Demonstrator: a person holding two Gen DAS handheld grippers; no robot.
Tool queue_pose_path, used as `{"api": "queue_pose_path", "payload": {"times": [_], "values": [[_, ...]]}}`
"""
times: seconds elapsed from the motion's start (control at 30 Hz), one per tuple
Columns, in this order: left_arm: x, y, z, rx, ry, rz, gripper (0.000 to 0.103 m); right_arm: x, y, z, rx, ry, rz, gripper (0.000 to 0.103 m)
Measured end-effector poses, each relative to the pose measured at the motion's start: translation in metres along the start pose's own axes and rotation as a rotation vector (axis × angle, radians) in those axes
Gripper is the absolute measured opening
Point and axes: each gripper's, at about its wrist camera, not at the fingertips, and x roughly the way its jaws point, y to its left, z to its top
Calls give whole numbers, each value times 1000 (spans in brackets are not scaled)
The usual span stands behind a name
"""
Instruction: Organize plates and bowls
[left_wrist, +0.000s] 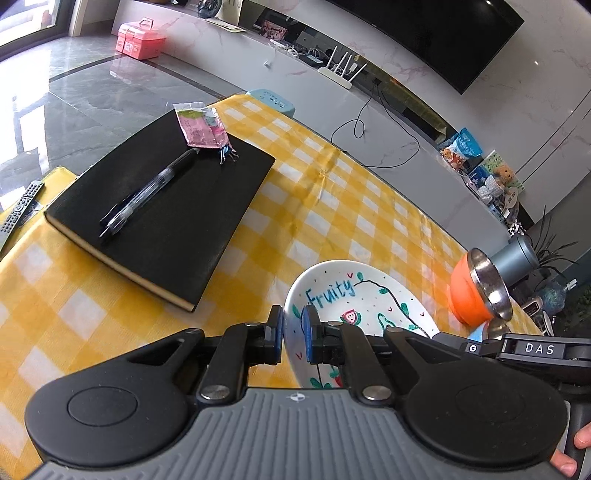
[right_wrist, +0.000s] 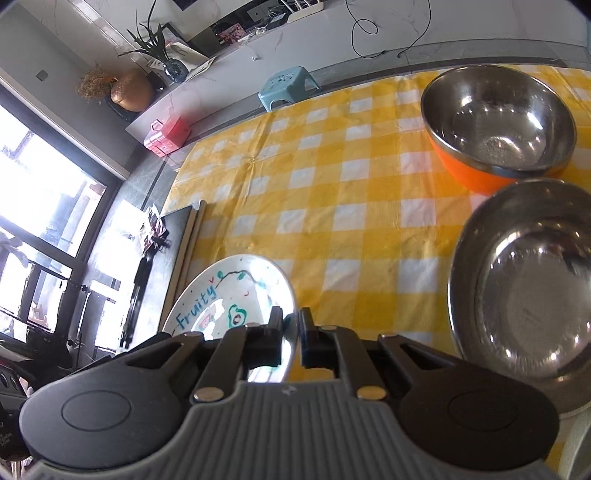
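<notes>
A white plate with "Fruity" lettering (left_wrist: 354, 295) is held between both grippers above the yellow checked tablecloth (left_wrist: 332, 192). My left gripper (left_wrist: 293, 325) is shut on its left rim. My right gripper (right_wrist: 291, 328) is shut on the plate's opposite rim (right_wrist: 236, 291); its body shows in the left wrist view (left_wrist: 517, 349). An orange bowl with a steel lining (right_wrist: 498, 122) stands at the far right, also in the left wrist view (left_wrist: 476, 291). A second steel bowl (right_wrist: 524, 280) sits nearer, right of my right gripper.
A black notebook (left_wrist: 166, 210) with a pen (left_wrist: 147, 195), a pink packet and clips lies on the table's left. A remote (left_wrist: 22, 206) lies at the left edge. A blue stool (right_wrist: 288, 86) stands beyond the table.
</notes>
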Motion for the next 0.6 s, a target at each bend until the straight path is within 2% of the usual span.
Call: {"api": "queue_pose_path", "payload": {"times": [0.33, 0.6], "values": [[-45, 14, -51, -50, 10, -25, 12, -43, -7, -75, 9, 10, 45, 6], [-46, 11, -82, -76, 32, -19, 12, -56, -29, -115, 51, 11, 29, 6]]}}
